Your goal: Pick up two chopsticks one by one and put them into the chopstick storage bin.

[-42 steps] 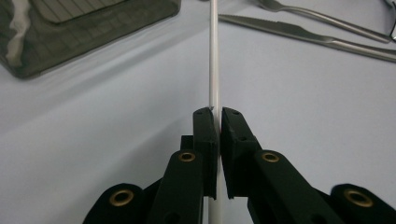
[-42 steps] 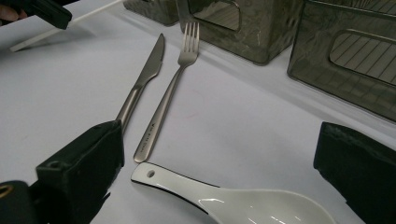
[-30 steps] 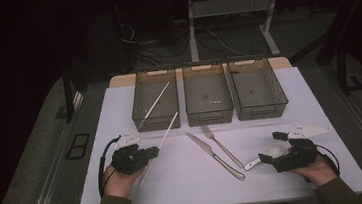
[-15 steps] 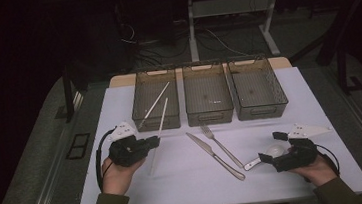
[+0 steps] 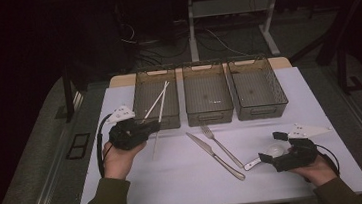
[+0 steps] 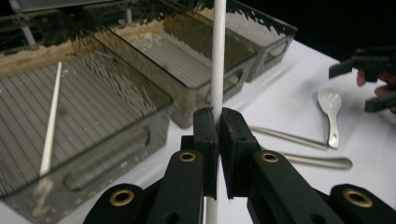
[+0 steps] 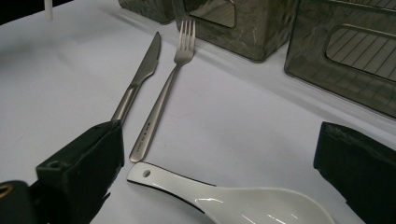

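L gripper (image 5: 147, 128) clamped on a white chopstick (image 6: 217, 56), held clear of the table just in front of the left bin (image 5: 142, 113), where another chopstick (image 5: 155, 103) already lies. Step looks like sorting: carry and drop. Next: get it over the bin's near wall, tip low, then let go. R gripper (image 7: 219, 177) wide open around a white spoon (image 7: 243, 200) on the table, not pinching. Knife (image 5: 215, 155) and fork (image 5: 221, 146) lie mid-table, not in the way. Middle bin (image 5: 209, 114) and right bin (image 5: 261, 108) hold no cutlery.
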`<state>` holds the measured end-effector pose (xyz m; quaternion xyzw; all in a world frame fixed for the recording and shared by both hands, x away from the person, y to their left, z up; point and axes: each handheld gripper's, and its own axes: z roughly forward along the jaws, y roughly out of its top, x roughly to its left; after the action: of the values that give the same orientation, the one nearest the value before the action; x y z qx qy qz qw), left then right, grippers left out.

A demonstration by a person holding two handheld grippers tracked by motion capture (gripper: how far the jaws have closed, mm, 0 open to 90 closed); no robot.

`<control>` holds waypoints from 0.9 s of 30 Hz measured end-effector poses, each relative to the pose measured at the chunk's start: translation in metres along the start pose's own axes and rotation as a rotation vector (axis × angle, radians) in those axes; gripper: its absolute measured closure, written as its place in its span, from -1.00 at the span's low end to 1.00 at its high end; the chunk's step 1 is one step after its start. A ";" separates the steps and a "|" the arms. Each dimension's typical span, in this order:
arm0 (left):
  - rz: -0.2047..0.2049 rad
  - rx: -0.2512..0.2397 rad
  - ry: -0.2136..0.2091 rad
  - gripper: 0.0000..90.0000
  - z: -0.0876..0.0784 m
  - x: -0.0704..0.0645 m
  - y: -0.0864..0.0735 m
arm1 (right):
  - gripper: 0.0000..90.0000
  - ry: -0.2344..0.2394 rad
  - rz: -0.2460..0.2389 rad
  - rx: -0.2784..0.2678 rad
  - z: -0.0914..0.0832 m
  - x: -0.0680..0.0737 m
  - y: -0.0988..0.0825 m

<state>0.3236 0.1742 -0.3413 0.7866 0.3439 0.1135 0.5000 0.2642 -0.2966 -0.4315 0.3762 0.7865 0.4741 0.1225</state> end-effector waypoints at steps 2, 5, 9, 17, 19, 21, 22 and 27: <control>-0.002 -0.011 -0.002 0.89 0.002 0.003 0.007 | -0.96 0.000 -0.001 0.001 0.000 0.000 0.000; 0.001 -0.025 0.007 0.89 0.004 0.008 0.017 | -0.96 0.000 -0.002 0.000 0.000 0.000 0.000; 0.018 -0.031 0.018 0.89 0.005 0.013 0.032 | -0.96 0.001 0.004 0.002 0.000 0.000 0.000; 0.041 -0.068 0.056 0.89 0.008 0.030 0.063 | -0.96 0.002 -0.003 -0.001 0.000 0.000 0.000; 0.055 -0.070 0.075 0.89 0.009 0.035 0.071 | -0.96 0.003 -0.002 0.000 0.000 0.000 0.000; 0.061 -0.076 0.088 0.89 0.011 0.041 0.078 | -0.96 0.004 0.000 -0.001 0.000 0.000 0.000; 0.061 -0.080 0.096 0.89 0.012 0.044 0.080 | -0.96 0.004 0.000 -0.001 0.000 0.000 0.000; 0.085 -0.087 0.119 0.89 0.022 0.061 0.086 | -0.96 0.006 -0.001 -0.003 -0.001 0.000 0.000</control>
<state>0.4166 0.1759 -0.2876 0.7700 0.3340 0.1958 0.5072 0.2639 -0.2970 -0.4312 0.3740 0.7865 0.4763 0.1208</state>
